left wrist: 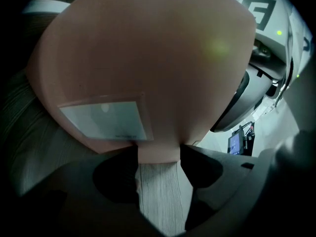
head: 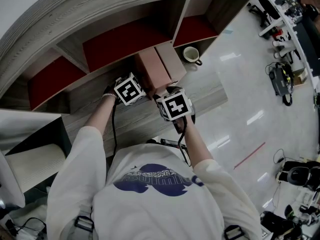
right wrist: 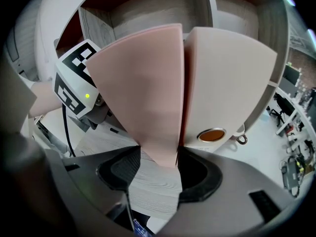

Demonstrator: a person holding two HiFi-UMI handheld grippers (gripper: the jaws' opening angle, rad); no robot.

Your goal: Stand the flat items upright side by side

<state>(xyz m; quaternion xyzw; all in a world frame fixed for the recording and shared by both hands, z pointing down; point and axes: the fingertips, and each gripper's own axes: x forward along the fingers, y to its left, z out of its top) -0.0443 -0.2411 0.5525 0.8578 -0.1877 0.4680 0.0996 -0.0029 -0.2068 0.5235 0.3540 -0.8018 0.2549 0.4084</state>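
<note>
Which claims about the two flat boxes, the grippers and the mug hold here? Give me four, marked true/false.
1. The left gripper and the right gripper are both clamped on the flat pink box. True.
2. The paler beige flat box lies flat on the grey wood-grain shelf. False: it stands on edge right beside the pink box.
3. In the head view the pale mug with a handle sits left of the two boxes. False: it sits to their right on the shelf.
4. The pink box carries a white rectangular label. True.
</note>
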